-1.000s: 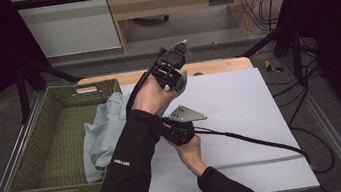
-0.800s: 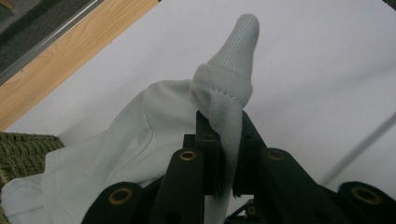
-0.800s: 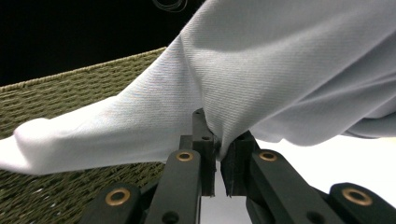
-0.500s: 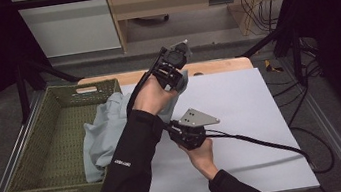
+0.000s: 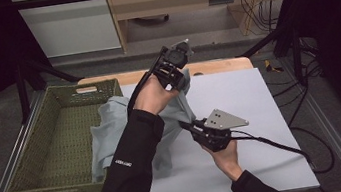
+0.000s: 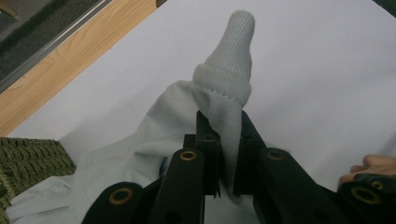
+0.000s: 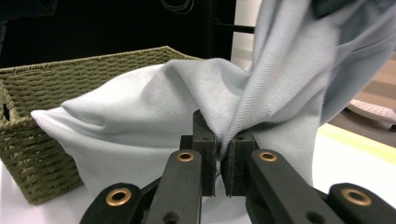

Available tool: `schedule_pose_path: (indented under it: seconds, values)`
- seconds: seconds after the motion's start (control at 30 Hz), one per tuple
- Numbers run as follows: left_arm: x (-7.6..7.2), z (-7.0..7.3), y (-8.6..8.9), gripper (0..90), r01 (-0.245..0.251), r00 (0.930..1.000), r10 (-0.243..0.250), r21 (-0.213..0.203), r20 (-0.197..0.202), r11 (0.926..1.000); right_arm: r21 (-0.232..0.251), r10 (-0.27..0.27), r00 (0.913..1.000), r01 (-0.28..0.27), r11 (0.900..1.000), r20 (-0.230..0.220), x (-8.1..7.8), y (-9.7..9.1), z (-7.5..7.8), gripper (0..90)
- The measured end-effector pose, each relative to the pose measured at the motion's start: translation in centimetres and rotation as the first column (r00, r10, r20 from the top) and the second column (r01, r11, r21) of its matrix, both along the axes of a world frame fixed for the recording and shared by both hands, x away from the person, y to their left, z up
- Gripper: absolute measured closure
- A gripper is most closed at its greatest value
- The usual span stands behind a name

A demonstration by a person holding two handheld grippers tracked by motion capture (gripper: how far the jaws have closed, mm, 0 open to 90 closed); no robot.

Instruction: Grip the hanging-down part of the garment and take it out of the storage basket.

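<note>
Nearest the person, the right gripper (image 5: pixel 186 125) sits low over the white sheet-covered table (image 5: pixel 261 108), its black jaws pressed nearly together on a fold of the pale grey-blue ribbed cloth garment (image 5: pixel 107 130); in the right gripper view the fabric (image 7: pixel 196 93) bunches up between the jaws and rises away in a taut sweep to the upper right. The garment drapes from the table's left part over the right-hand wall of the olive-green woven basket (image 5: pixel 54 142), which stands at the table's left end. Farther off, the left gripper (image 5: pixel 183 71) is held up above the far side of the table, with a black sleeve (image 5: pixel 128 167) running up to it. Its jaws are closed on a ribbed cuff-like end of the garment (image 6: pixel 226 93), which sticks out beyond the jaw tips. Beyond lies the table's wooden edge (image 5: pixel 215 66).
</note>
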State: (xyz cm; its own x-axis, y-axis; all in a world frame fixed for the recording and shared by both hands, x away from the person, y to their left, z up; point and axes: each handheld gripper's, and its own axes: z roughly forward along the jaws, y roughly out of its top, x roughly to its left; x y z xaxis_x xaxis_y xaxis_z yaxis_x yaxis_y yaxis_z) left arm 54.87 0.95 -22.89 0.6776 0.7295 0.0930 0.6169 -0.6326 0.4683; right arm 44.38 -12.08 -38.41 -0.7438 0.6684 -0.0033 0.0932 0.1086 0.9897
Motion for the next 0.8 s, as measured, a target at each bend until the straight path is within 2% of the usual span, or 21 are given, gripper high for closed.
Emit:
schedule_pose_path:
  seconds: [0.17, 0.23, 0.3, 0.37, 0.7, 0.77, 0.8]
  values:
    - [-0.1, 0.1, -0.2, 83.0, 0.011, 0.9999, -0.011, -0.005, -0.001, 0.9999, 0.009, -0.024, 0.9996, 0.024, 0.9997, 0.013, -0.2, -2.0, 0.5, 85.9]
    - [-0.2, 0.1, -0.3, 83.0, 0.013, 0.9999, -0.013, -0.003, -0.004, 0.9999, 0.017, -0.033, 0.9994, 0.033, 0.9993, 0.004, -0.3, -2.7, 0.8, 86.0]
    - [-0.2, 0.1, -0.3, 83.0, 0.015, 0.9999, -0.015, -0.002, -0.004, 0.9999, 0.006, -0.038, 0.9992, 0.037, 0.9993, 0.014, -0.3, -3.3, 0.9, 86.0]
    - [-0.3, 0.1, -0.5, 83.0, 0.023, 0.9997, -0.023, -0.005, -0.002, 0.9997, 0.008, -0.045, 0.9986, 0.045, 0.999, 0.026, -0.5, -3.7, 1.1, 86.0]
    - [-0.6, 0.2, -1.0, 83.0, 0.045, 0.999, -0.045, -0.011, -0.006, 0.9989, 0.014, -0.08, 0.9964, 0.08, 0.9967, 0.026, -0.7, -6.2, 1.7, 86.1]
    - [-0.6, 0.2, -1.2, 83.0, 0.059, 0.9982, -0.059, 0.0, -0.01, 0.9982, 0.017, -0.085, 0.9961, 0.085, 0.9962, 0.022, -0.7, -6.6, 1.8, 86.0]
    - [-0.7, 0.1, -1.4, 83.0, 0.054, 0.9985, -0.054, -0.009, -0.006, 0.9985, 0.02, -0.089, 0.9957, 0.089, 0.9958, 0.025, -0.7, -6.8, 1.8, 86.1]
